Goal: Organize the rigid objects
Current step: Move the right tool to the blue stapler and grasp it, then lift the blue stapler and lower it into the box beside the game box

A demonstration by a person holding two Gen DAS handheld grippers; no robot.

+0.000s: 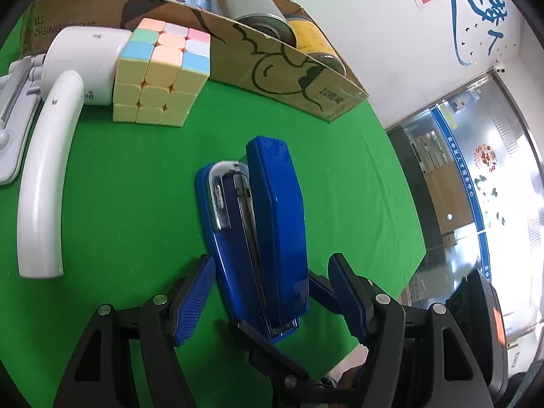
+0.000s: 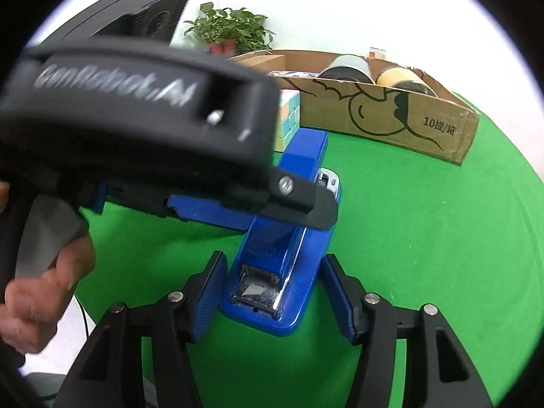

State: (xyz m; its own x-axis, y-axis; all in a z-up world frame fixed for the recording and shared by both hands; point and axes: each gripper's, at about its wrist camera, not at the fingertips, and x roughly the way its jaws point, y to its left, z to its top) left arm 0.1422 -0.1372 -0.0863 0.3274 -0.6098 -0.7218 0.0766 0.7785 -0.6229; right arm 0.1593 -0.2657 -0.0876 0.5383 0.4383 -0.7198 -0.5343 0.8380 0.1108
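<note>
The left tongs (image 1: 272,265) stand released astride the blue stapler (image 1: 272,210), which lies on its side on the green table (image 1: 136,187). Their left pad is just beside the stapler's base, perhaps touching it, and their right pad is clearly apart. The right tongs (image 2: 273,261) are also released around the near end, where the staple mouth shows. Their left pad is close against the base and their right pad has a gap. The step in hand looks like a two-handed pickup, and it would go best if each pair closes squarely on the flat faces. The top arm stands slightly apart from the base, so a pinch on it alone could let it swing. The two pairs sit close together and the left one crosses over the stapler in the right wrist view, so their fingers may knock each other as they close. A hand (image 2: 40,292) holds the left tool's grip. At the far left of the table lies a pale flat holder (image 1: 13,119). Next to it is a white device with a curved handle (image 1: 81,64), then a pastel puzzle cube (image 1: 159,74) just beyond the stapler's far end. Behind these stands an open cardboard box (image 1: 272,68), probably the destination. It already holds a grey can (image 1: 251,3) and a yellow can (image 1: 312,37) at its right end, so the free room seems to be towards its left. The lift must clear the cube and the box wall. A potted plant (image 2: 231,30) stands well behind.
</note>
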